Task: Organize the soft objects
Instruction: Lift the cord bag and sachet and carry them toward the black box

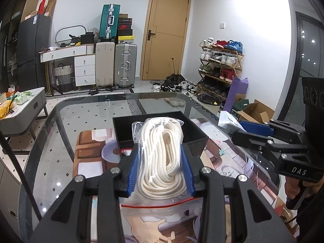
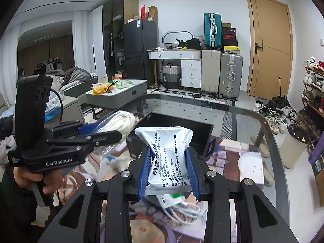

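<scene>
your left gripper [image 1: 160, 170] pinched the bagged rope [image 1: 162, 154] and your right gripper [image 2: 168, 172] the foil pouch [image 2: 168, 154] (both lifted clear); you needed each lowered squarely into the black box [image 1: 194, 133].

A glossy, see-through glass tabletop [image 1: 85, 113] carries a matt black box [image 1: 199, 133] with smooth walls, and just in front of the box lies a smooth printed mat [image 1: 89, 147]. A coil of cream woven cotton rope [image 1: 162, 162] sits in a clear, crinkled, shiny plastic bag [image 1: 139, 129], pressed between ribbed blue pads on matt black plastic jaws with bright metal screws. Beside the box, a silvery, softly glossy foil pouch [image 2: 168, 151] with printed text is pinched between the same kind of ribbed blue pads.
</scene>
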Motion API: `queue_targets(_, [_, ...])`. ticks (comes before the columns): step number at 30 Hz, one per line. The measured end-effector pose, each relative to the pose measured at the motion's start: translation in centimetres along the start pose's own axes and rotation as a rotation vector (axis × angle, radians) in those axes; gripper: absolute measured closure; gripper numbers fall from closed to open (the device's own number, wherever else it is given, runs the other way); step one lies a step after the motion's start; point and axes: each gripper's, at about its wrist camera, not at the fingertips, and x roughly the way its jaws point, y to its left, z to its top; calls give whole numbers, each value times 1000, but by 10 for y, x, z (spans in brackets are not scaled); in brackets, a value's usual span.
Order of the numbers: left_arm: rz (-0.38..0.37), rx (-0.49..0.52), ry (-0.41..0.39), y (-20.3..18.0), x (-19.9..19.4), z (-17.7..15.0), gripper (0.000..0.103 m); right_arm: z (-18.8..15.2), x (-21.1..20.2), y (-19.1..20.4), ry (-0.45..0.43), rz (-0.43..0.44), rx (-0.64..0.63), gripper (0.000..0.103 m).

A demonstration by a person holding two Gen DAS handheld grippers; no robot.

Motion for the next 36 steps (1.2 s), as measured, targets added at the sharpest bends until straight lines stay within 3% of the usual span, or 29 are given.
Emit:
queue_targets(16, [31, -21, -44, 15, 19, 26, 66, 35, 32, -16, -11, -18, -13, 69])
queue_targets(36, [68, -68, 22, 30, 86, 30, 65, 49, 117, -43, 89, 13, 6, 69])
